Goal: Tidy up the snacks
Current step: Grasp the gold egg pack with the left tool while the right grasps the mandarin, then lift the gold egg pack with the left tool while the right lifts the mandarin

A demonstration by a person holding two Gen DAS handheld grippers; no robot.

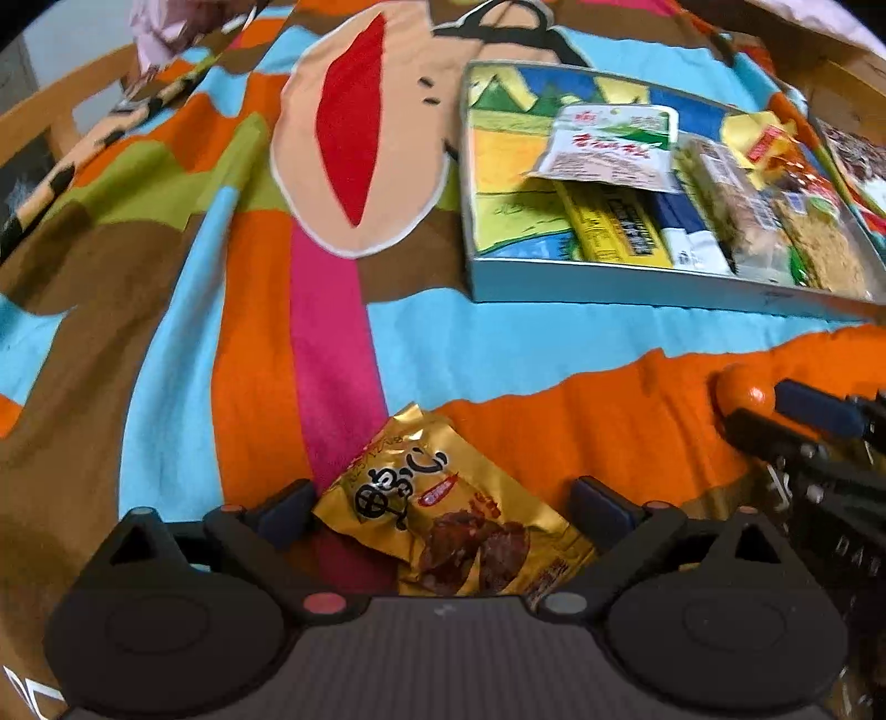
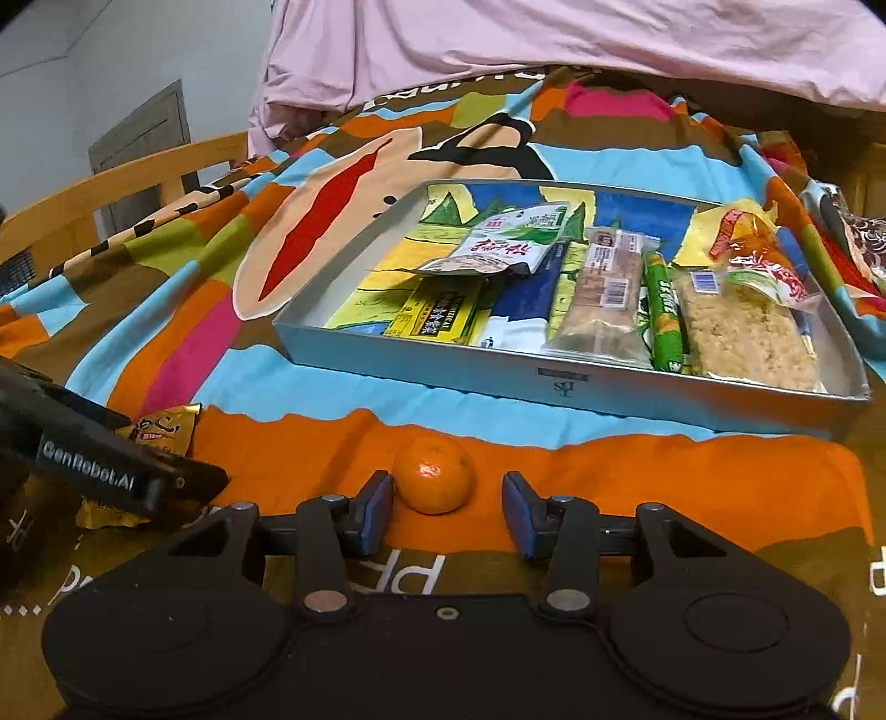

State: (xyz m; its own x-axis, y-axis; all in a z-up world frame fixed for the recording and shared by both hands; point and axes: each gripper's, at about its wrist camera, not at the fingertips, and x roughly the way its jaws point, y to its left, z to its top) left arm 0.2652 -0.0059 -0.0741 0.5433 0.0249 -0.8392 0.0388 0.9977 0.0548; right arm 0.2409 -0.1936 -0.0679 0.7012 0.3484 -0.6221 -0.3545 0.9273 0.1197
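Observation:
A gold snack packet (image 1: 443,515) lies on the colourful cloth between the open fingers of my left gripper (image 1: 443,509); the pads stand apart from it. Its corner also shows in the right wrist view (image 2: 166,429). A small orange (image 2: 434,481) sits on the cloth between the open fingers of my right gripper (image 2: 448,512), touching the left pad (image 2: 379,501). It also shows in the left wrist view (image 1: 742,396). A grey metal tray (image 2: 554,382) beyond holds several wrapped snacks (image 2: 609,288). The tray also shows in the left wrist view (image 1: 637,285).
The cloth (image 1: 498,343) covers the table. A wooden chair back (image 2: 111,183) stands at the left, a pink fabric heap (image 2: 554,44) at the back. More packets (image 2: 858,243) lie right of the tray. The left gripper's body (image 2: 83,471) sits close left of the orange.

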